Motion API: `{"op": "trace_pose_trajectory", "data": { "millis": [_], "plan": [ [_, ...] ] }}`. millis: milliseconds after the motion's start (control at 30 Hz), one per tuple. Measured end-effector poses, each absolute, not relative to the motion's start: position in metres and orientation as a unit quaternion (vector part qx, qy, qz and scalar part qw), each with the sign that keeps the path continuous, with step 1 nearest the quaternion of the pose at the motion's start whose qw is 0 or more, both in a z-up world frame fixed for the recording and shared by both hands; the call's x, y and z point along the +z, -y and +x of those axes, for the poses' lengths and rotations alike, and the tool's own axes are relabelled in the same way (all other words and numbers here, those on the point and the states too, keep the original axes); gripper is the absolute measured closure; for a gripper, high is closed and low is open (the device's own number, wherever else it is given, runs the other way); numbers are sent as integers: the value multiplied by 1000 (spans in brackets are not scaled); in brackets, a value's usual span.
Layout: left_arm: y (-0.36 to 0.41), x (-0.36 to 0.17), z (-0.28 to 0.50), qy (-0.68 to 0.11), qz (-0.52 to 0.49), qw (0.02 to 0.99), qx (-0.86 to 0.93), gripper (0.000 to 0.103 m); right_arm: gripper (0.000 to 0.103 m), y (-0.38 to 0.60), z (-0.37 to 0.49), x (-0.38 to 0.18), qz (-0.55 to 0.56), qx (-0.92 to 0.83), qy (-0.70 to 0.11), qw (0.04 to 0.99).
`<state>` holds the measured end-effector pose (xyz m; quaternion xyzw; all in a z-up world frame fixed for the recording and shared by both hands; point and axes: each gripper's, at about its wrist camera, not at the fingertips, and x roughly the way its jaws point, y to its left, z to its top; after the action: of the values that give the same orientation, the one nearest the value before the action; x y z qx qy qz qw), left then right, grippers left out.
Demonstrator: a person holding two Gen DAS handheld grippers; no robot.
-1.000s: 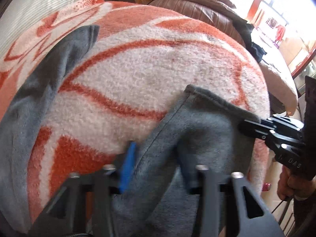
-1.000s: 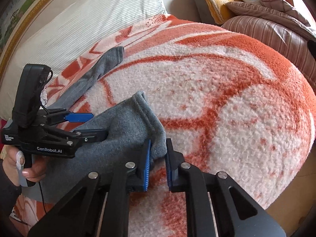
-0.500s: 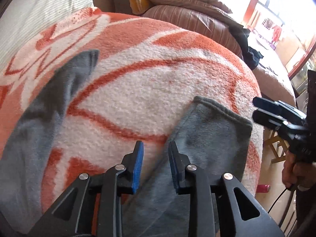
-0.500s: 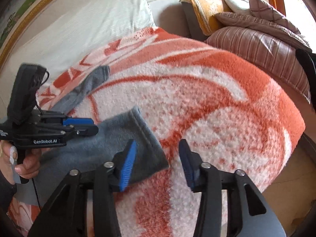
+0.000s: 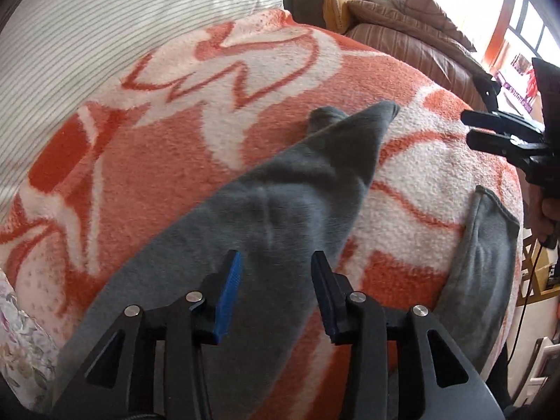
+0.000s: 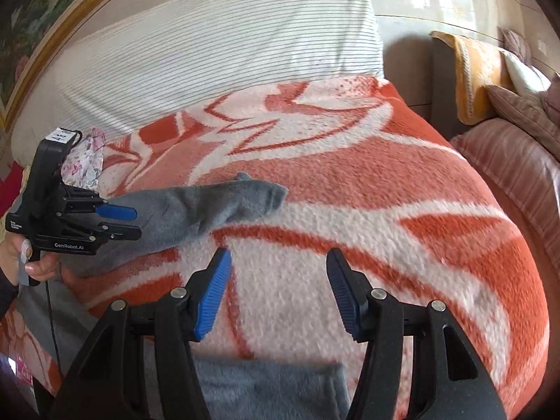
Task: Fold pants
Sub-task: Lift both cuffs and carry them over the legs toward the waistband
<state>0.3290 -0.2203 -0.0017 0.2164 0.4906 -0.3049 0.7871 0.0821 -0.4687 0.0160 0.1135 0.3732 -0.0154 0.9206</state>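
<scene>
Now both grippers hang open-fingered above the pants (image 5: 287, 189), which lie spread on the orange-and-white blanket (image 6: 350, 210). Left gripper (image 5: 276, 294) hovers over one leg, right gripper (image 6: 278, 290) near the other; grasp the cuff, probably. Striped pillow (image 6: 227, 52) behind.

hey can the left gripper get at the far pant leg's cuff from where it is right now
Probably yes. The left gripper hangs open over that gray pant leg, and nothing lies on the leg between its jaws and the cuff ahead.
</scene>
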Motion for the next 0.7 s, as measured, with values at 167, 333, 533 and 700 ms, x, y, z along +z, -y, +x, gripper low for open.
{"op": "trace_pose_trajectory", "data": {
  "millis": [167,333,533,700],
  "plan": [
    [181,-10,362,-501,256,769,-304,52,45,458,136,17,23,24,-402,915],
    [150,-26,395,-511,284,760,-284,48,42,451,177,8,-25,68,-450,890],
    [127,-48,422,-538,261,756,-267,36,48,439,197,-10,-64,81,-482,870],
    [127,-47,410,-543,252,753,-274,75,99,430,191,-16,-77,86,-488,865]
  ]
}}
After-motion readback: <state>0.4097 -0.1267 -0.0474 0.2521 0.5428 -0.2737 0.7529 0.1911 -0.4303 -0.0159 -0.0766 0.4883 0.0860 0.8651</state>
